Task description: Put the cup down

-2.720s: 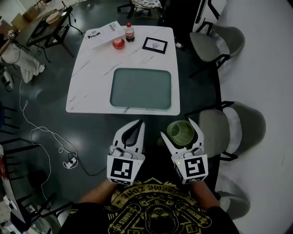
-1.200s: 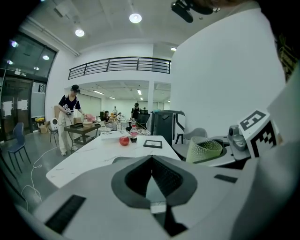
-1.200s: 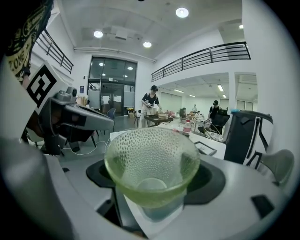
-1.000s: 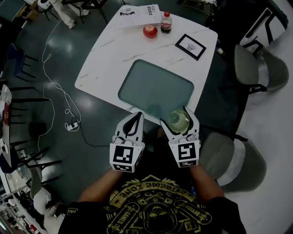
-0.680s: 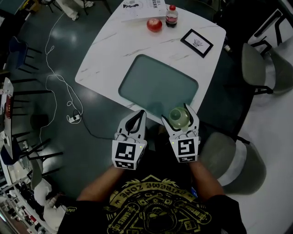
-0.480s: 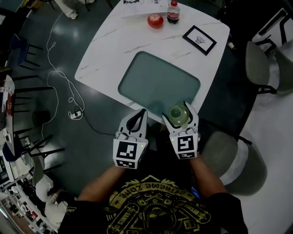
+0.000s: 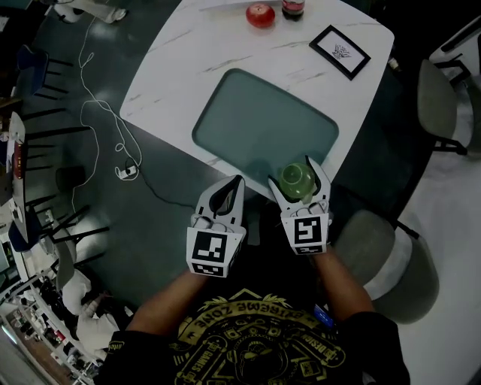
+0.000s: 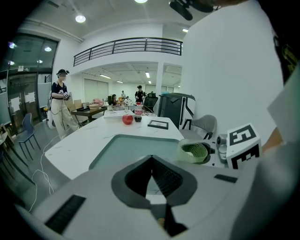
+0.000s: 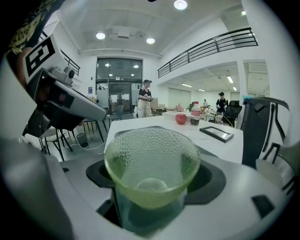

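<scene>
A green dimpled glass cup [image 7: 297, 181] stands upright between the jaws of my right gripper [image 7: 300, 177], which is shut on it just at the near edge of the white table [image 7: 188, 68]. In the right gripper view the cup [image 9: 151, 165] fills the middle, held at its lower part. My left gripper [image 7: 228, 192] is beside it to the left, shut with nothing in it; its closed tips [image 8: 152, 161] point at the grey-green mat [image 8: 133, 147]. The cup [image 8: 193, 152] also shows at the right of the left gripper view.
A grey-green mat [image 7: 264, 128] lies on the table's near half. At the far end are a red apple [image 7: 260, 14], a dark bottle [image 7: 293, 7] and a black-framed picture [image 7: 340, 52]. Grey chairs [image 7: 440, 105] stand to the right. A white cable [image 7: 113, 124] trails over the floor at left.
I have come closer to the table; both grippers with the cup now reach its near edge. The grip on the cup is unchanged.
</scene>
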The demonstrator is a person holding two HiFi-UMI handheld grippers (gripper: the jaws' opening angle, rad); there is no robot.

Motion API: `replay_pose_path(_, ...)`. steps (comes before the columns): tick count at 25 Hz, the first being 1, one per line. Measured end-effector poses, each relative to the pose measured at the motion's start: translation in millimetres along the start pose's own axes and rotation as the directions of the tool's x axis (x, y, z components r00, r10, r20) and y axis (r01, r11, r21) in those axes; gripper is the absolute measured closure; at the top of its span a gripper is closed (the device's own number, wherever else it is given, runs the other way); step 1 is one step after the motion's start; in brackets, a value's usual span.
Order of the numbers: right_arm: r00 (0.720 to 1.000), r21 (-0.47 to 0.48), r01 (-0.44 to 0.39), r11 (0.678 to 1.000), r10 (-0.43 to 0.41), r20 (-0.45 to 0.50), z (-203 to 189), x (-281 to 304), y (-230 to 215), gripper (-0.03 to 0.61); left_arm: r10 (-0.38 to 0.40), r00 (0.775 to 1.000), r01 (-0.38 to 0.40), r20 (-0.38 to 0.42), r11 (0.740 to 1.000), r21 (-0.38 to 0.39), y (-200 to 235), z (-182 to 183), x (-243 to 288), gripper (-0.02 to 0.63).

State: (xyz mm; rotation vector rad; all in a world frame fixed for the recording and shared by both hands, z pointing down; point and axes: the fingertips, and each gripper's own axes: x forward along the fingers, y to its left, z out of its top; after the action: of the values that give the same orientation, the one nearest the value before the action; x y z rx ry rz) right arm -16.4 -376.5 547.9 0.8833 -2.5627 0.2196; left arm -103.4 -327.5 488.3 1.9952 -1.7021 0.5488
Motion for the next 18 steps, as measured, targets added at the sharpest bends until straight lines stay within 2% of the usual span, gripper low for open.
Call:
replay_pose_path(7,1.000,-0.009,0.008,1.000,-0.008,-0.020,-11,6,-2,0.186,-0.010,1.000,0.010,-0.001,1.000,-0.009,0,-5,1,0.603)
replay_pose_path(13,1.000,0.002,0.015,1.000,-0.015,-0.025,-14,1,-5,0.183,-0.036,0.999,0.036,0.029,0.999,-0.004,-2,-3,-3,0.603)
replay_pose_path(18,0.995,0.049,0.087,0.995,-0.084,-0.050,-18,-20,-10,0.158,-0.062,0.996,0.062,0.066,0.998,0.002,0,-1,-17,0.603)
